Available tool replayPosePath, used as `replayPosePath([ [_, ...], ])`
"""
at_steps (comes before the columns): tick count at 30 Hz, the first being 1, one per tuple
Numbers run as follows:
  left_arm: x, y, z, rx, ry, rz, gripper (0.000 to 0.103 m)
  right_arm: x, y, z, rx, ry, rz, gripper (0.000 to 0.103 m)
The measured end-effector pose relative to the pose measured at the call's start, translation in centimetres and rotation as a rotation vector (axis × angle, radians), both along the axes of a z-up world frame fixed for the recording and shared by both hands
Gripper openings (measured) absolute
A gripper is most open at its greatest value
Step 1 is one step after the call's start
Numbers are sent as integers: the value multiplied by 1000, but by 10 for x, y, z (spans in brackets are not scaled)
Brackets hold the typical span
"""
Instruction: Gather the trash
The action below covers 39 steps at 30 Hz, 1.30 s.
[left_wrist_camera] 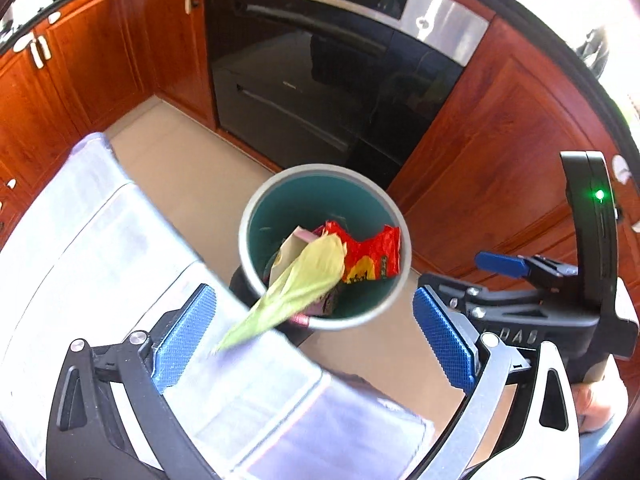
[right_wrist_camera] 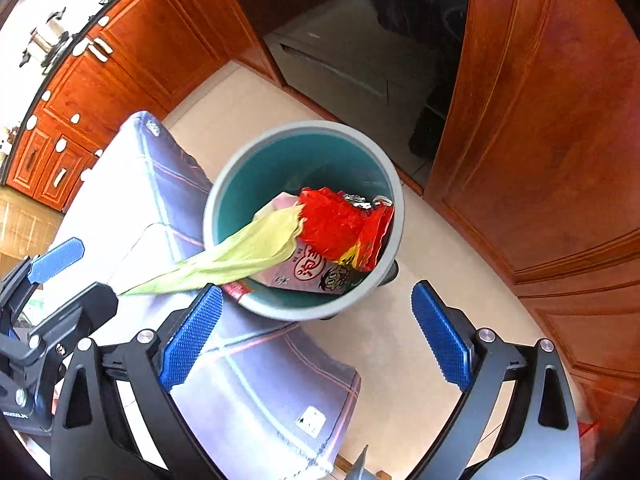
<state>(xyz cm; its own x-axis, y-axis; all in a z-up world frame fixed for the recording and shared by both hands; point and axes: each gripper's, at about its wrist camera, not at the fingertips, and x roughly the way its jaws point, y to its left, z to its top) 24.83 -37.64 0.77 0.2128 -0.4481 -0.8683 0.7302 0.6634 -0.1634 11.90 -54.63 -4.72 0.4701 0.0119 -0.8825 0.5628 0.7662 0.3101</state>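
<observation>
A grey bin point(left_wrist_camera: 320, 172) point(right_wrist_camera: 304, 126) with a teal inside stands on the floor beside the table. Inside lie a red snack wrapper point(left_wrist_camera: 372, 252) point(right_wrist_camera: 340, 224) and a pink carton point(left_wrist_camera: 292, 240) point(right_wrist_camera: 308, 272). A pale green leaf point(left_wrist_camera: 304, 276) point(right_wrist_camera: 240, 256), blurred, stretches from above the table's edge across the near rim into the bin; no pad touches it. My left gripper point(left_wrist_camera: 314, 338) is open above the table's edge, short of the bin, nothing between its blue pads. My right gripper point(right_wrist_camera: 316, 338) is open too, beside the left one and empty.
The table wears a pale checked cloth point(left_wrist_camera: 100, 240) point(right_wrist_camera: 160, 184). A black oven point(left_wrist_camera: 320, 80) and red-brown wooden cabinets point(left_wrist_camera: 500, 140) point(right_wrist_camera: 540, 140) stand behind the bin. Beige floor tiles point(left_wrist_camera: 192, 168) surround it. A hand point(left_wrist_camera: 592, 400) grips the right gripper's handle.
</observation>
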Motion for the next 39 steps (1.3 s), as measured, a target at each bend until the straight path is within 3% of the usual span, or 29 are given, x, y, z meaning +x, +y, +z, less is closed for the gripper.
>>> replayPosePath([
  [8, -38, 93, 31, -57, -56, 20, 99, -27, 67, 43, -37, -83, 72, 92],
  [18, -78, 251, 47, -20, -160, 166, 99, -27, 191, 66, -43, -121, 321, 92],
  [29, -110, 381, 17, -7, -128, 357, 99, -19, 326, 49, 13, -82, 570, 92],
  [39, -162, 432, -24, 33, -88, 391, 99, -13, 393, 22, 69, -19, 681, 92],
])
